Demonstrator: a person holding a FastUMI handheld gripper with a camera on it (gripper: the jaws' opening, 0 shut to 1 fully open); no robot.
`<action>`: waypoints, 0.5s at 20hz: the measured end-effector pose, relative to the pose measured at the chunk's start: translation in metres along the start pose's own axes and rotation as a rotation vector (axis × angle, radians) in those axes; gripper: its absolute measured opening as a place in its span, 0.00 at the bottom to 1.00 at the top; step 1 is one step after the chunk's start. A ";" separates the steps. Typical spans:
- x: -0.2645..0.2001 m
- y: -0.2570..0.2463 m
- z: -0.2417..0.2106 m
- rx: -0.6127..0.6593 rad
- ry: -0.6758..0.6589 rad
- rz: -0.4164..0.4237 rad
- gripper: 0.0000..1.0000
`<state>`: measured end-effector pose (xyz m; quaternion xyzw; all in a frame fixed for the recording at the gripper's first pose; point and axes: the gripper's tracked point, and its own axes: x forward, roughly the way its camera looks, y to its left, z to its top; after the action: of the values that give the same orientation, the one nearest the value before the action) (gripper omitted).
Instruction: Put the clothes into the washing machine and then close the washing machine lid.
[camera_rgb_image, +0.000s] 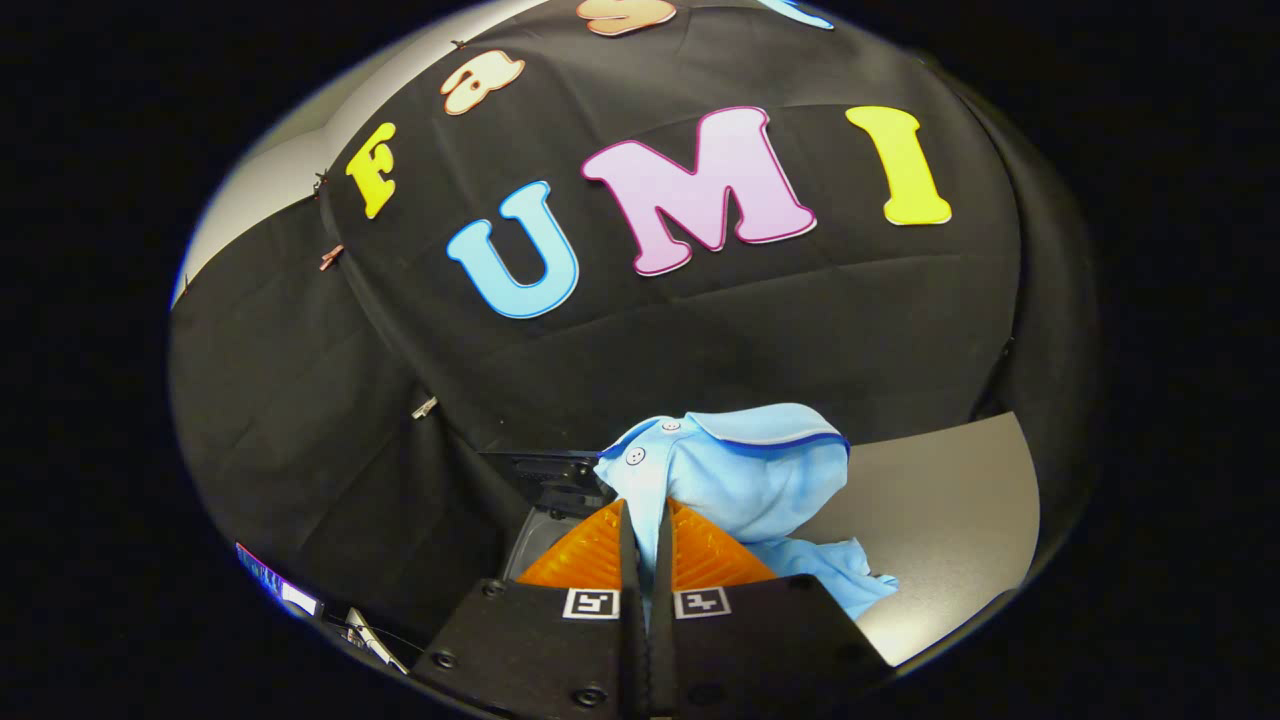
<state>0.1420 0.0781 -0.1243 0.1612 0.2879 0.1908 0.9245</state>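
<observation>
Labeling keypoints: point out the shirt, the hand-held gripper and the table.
light blue shirt (745, 475): gripper view, bunched body below the collar.
hand-held gripper (645, 512): gripper view, midway between fingertips, closed on the shirt's button placket.
grey table (940, 500): gripper view, bare top beside the shirt.

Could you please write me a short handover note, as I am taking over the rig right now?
Gripper: fingers shut on the light blue shirt, pinching a fold near its buttoned collar; the shirt is lifted and hangs over the fingers.
Things: grey table lies beyond on one side; a dark machine part sits just ahead, but I cannot tell its lid's state.
Done: shirt grasped.
Left: place it in the washing machine, close the lid.
</observation>
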 end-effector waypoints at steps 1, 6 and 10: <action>0.003 0.011 0.000 0.006 -0.001 0.014 0.05; 0.016 0.064 -0.002 -0.015 -0.017 0.013 0.06; 0.036 0.121 -0.011 -0.038 -0.036 0.011 0.05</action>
<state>0.1319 0.2021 -0.1004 0.1484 0.2668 0.1984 0.9314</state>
